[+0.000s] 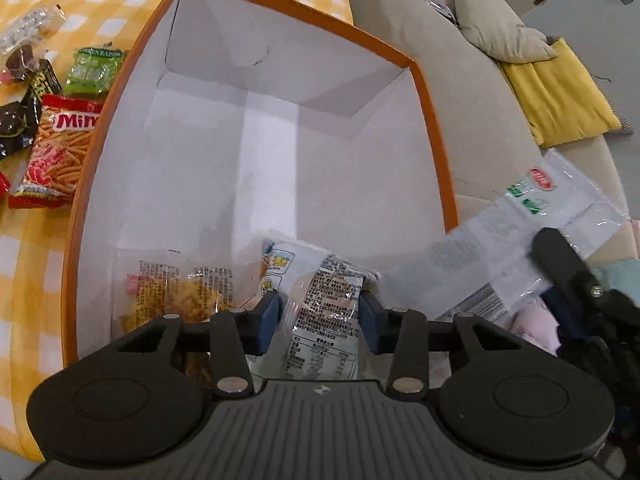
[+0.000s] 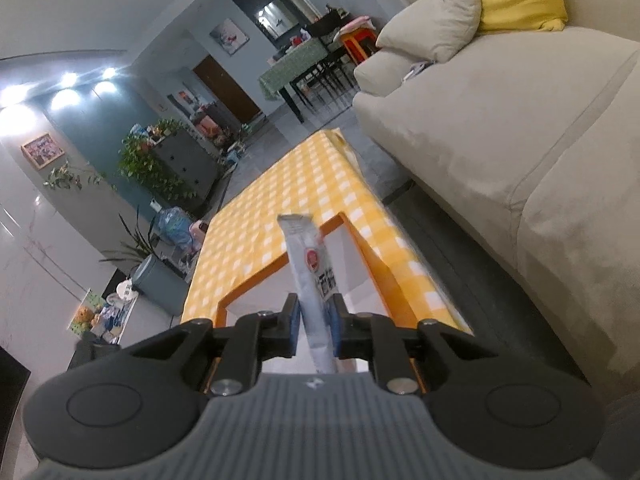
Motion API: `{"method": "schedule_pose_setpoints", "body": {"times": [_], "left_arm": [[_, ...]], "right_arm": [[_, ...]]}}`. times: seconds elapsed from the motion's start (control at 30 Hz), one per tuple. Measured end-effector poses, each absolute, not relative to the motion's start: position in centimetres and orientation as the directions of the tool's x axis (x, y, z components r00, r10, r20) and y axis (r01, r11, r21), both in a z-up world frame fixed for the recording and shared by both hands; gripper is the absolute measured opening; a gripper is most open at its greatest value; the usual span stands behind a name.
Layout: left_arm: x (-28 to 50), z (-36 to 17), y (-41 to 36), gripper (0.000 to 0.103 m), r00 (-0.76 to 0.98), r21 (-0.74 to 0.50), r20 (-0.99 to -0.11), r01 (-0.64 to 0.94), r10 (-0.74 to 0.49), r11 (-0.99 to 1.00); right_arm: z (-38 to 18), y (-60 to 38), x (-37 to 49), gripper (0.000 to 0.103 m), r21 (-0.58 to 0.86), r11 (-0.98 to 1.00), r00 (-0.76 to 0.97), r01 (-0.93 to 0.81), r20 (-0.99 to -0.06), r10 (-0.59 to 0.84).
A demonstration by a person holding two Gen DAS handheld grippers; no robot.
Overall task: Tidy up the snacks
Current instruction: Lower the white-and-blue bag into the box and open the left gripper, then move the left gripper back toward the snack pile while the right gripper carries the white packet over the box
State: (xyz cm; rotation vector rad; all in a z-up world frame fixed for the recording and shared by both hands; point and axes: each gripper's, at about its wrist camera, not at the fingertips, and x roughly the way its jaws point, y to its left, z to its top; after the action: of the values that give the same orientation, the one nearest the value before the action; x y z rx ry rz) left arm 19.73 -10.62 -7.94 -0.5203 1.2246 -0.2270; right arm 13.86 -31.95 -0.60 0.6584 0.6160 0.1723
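Observation:
An orange-rimmed white box (image 1: 280, 0) stands open on the yellow checked tablecloth (image 1: 36, 248). My left gripper (image 1: 319, 316) reaches into its near end, and both pads touch the sides of a white printed snack packet (image 1: 328, 300) between them. A clear packet of yellow crisps (image 1: 188, 292) lies on the box floor to its left. My right gripper (image 2: 317, 316) is shut on a thin white bag with a red logo (image 2: 308, 256), held edge-on over the box's near corner (image 2: 256, 280). In the left wrist view that bag (image 1: 520, 232) hangs just outside the box's right wall.
Loose snacks lie left of the box: a red Mimi packet (image 1: 56, 148), a green packet (image 1: 94, 70), dark packets (image 1: 20, 120) and a clear one (image 1: 28, 28). A beige sofa (image 2: 500, 140) with a yellow cushion (image 1: 560, 96) runs along the right.

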Motion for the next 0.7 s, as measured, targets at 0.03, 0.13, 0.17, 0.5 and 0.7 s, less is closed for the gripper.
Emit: {"method": "schedule_pose_setpoints", "body": {"times": [0.03, 0.13, 0.17, 0.5, 0.7], "left_arm": [[19.8, -8.0, -10.5, 0.048, 0.316, -0.507, -0.834, -0.112, -0.453, 0.854], [19.8, -7.8, -10.1, 0.055, 0.267, -0.549, -0.819, -0.104, -0.508, 0.829], [19.7, -7.3, -10.0, 0.066, 0.264, -0.548, -0.817, -0.08, -0.512, 0.833], [21.2, -8.8, -11.9, 0.01, 0.263, -0.605, -0.773, -0.033, -0.577, 0.796], [21.7, -9.5, -13.4, 0.009, 0.385, -0.627, -0.732, -0.057, -0.562, 0.777]], "right_arm": [[-0.7, -31.9, 13.9, 0.008, 0.619, 0.784, 0.805, 0.043, -0.486, 0.34], [-0.9, -32.0, 14.0, 0.008, 0.626, 0.778, 0.804, 0.05, -0.487, 0.34], [-0.8, -32.1, 14.0, 0.008, 0.627, 0.777, 0.806, 0.051, -0.486, 0.339], [-0.8, -32.4, 13.8, 0.008, 0.631, 0.774, 0.814, 0.057, -0.479, 0.33], [-0.8, -32.5, 13.7, 0.008, 0.634, 0.771, 0.816, 0.064, -0.478, 0.325]]}}
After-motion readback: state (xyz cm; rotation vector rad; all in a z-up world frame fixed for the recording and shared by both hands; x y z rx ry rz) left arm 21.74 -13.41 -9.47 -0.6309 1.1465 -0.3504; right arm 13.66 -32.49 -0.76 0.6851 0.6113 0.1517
